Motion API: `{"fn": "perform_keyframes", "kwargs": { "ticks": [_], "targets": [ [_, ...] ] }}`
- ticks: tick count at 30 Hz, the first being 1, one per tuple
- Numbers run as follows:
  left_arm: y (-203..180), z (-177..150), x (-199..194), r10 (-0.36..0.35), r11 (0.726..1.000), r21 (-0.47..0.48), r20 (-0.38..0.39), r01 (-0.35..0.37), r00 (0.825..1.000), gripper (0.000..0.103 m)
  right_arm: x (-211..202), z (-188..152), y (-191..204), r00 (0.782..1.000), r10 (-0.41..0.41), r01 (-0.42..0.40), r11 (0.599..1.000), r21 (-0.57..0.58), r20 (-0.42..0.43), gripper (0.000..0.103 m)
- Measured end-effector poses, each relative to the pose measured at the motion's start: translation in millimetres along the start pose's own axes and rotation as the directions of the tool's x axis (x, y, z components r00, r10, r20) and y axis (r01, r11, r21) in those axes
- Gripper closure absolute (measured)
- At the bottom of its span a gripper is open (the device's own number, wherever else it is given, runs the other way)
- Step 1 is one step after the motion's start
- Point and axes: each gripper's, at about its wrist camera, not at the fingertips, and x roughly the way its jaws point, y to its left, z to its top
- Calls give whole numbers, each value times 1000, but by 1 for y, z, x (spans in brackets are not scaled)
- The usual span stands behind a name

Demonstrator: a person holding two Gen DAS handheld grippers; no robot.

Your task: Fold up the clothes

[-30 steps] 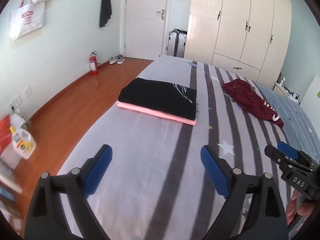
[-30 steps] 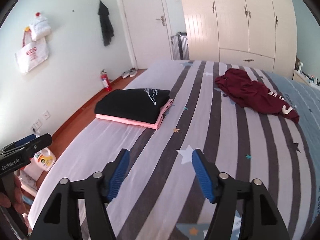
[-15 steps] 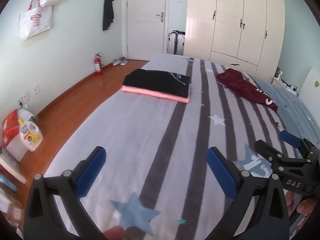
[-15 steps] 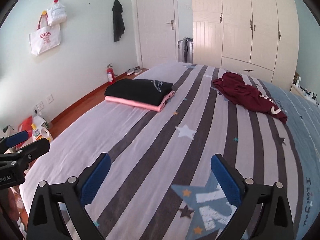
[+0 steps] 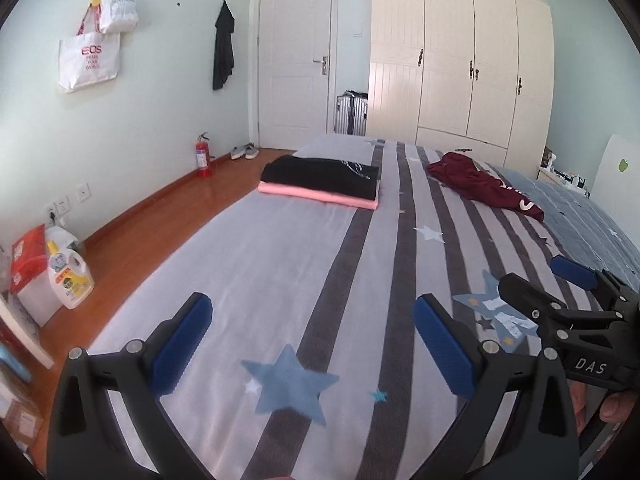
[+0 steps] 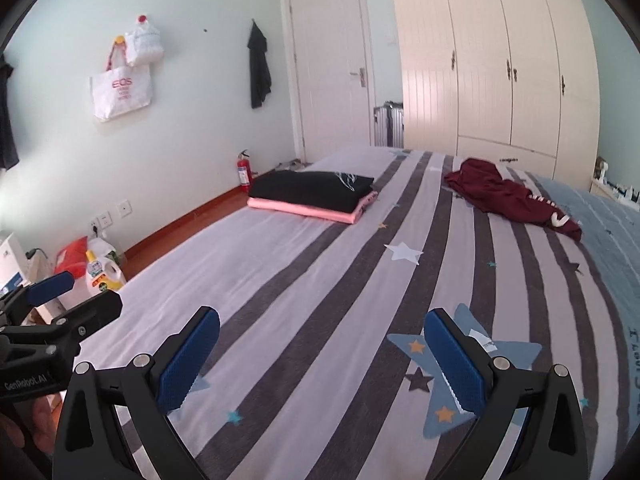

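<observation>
Your left gripper (image 5: pixel 312 344) has its jaws spread wide, nothing between them. The right gripper (image 6: pixel 322 354) is the same, wide and empty. Both hover over the near end of the bed (image 5: pixel 280 248), side by side, each showing at the edge of the other's view.

Landmark is the folded stack. The black garment (image 5: pixel 320 176) sits squared on the pink one (image 5: pixel 320 197), edges roughly flush, near the bed's left edge at the far end. The maroon garment (image 6: pixel 508 196) lies crumpled right of the stack, well apart from it and further from your jaws than anything else on the bed. It is the only piece not folded.

Risks, as I judge them:
- The maroon piece is bunched, with no clear hem or sleeve visible. Pinch blind and you likely take two layers, so it lifts as a lump instead of opening.
- It is soft knit with white lettering and looks heavier than a thin tee. A shallow bite on one pad edge could slip out mid-lift.
- The bed cover is smooth striped cotton over a soft mattress. Come in too low and the pads grab the cover along with the cloth.
- Dragging it toward the stack could shove the black and pink pieces off square. They sit close to the bed edge, above the wood floor (image 5: pixel 160 232).
- Fisheye bends the far end, so reach is hard to judge.

The pads are blue and ribbed, which should grip fabric fine.
</observation>
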Motion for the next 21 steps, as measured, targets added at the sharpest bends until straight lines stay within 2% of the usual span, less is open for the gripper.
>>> {"fn": "perform_keyframes", "kwargs": {
  "ticks": [6, 12, 16, 21],
  "targets": [
    [-6, 12, -78, 15, 1000, -26, 10, -15, 1000, 1, -80, 18, 23, 999, 6, -5, 999, -32, 33, 2],
    [-18, 32, -154, 38, 998, -61, 65, -34, 997, 1, -145, 37, 29, 998, 16, -14, 999, -42, 60, 2],
    [-32, 38, -191, 53, 998, -51, 95, -48, 994, 1, -186, 50, 32, 997, 24, -20, 999, -46, 77, 2],
    [-42, 47, -222, 72, 997, -50, 125, -66, 990, 1, -215, 58, 24, 995, 16, -12, 999, -40, 100, 2]
  ]
}}
